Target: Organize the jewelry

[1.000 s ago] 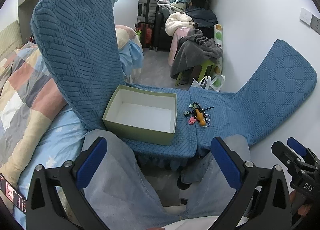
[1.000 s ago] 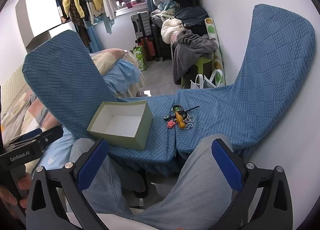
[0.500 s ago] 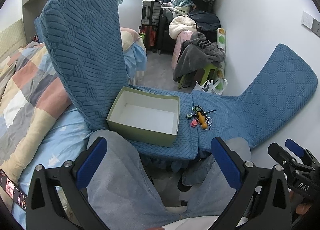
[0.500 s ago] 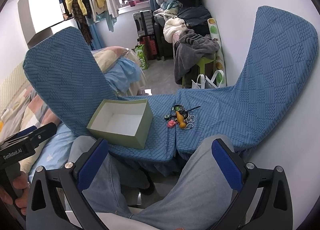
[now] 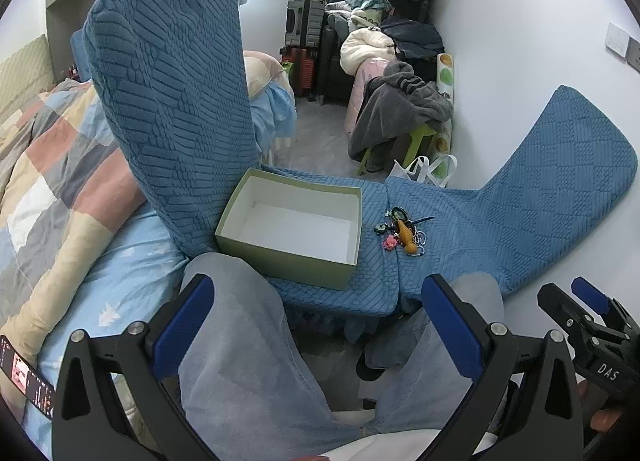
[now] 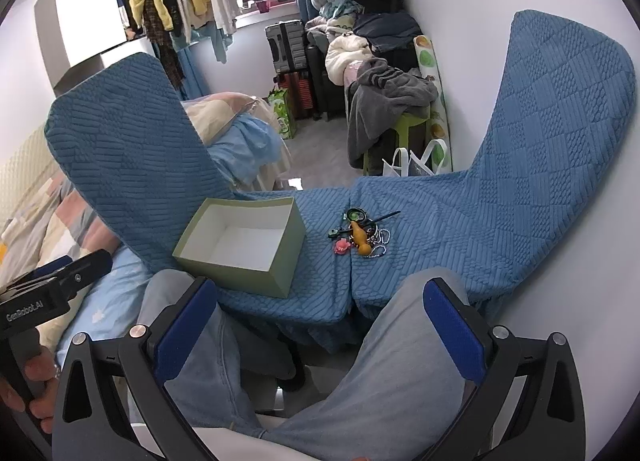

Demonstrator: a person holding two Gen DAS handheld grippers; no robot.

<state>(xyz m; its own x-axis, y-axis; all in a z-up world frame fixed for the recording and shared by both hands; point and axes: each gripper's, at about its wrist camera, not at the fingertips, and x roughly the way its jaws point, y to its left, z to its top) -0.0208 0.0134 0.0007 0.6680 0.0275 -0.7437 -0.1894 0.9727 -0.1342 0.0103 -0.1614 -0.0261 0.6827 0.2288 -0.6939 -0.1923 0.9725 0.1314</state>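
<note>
left gripper fingers wide apart, held nothing | right gripper fingers wide apart too, held nothing | green box sat at 11 o'clock | jewelry pile lay at 1 o'clock, just right of box, nearer the right gripper, orange piece pointed away

Open box and jewelry pile on blue-covered chair seats

The right tongs gape wide over the person's knees, holding nothing. The green box sits near the jewelry pile. The left tongs show at the left edge.
</note>
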